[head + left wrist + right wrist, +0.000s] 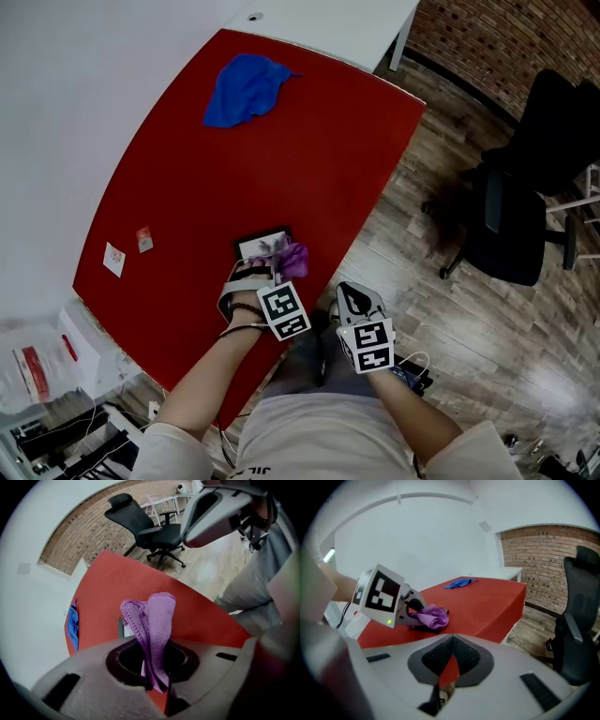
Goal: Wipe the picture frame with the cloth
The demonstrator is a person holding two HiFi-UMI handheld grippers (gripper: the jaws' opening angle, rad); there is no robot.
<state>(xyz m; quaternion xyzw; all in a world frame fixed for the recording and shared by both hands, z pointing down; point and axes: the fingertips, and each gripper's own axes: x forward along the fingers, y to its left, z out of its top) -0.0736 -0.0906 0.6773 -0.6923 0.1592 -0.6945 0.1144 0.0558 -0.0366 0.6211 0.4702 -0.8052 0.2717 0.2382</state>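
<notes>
**Red table**: fills the centre of the head view, with a rounded edge at lower right.

**Picture frame**: lower centre of the head view, lying flat on the table near its lower edge.
- Dark border around a pale picture.
- Long axis runs left to right and rises slightly towards the right.
- The right end is covered by the cloth.
- In the right gripper view only a dark edge shows beneath the cloth.

**Purple cloth**: a folded bundle over the frame's right end.
- In the left gripper view the cloth stands straight out of the jaws, its long axis in line with them and its folded end pointing to the top of the picture.
- In the right gripper view it rests on the frame.

**Left gripper**: over the table at the frame's lower edge, jaws clamped on the cloth's lower end.

**Right gripper**: lower centre-right, off the table just beside its edge. The jaws are together at the tips with nothing between them.

**Blue cloth**: crumpled at the table's upper left, well apart from the frame.

**Two small cards**: on the table at the left.

**Black office chair**: on the wood floor at the right.
</notes>
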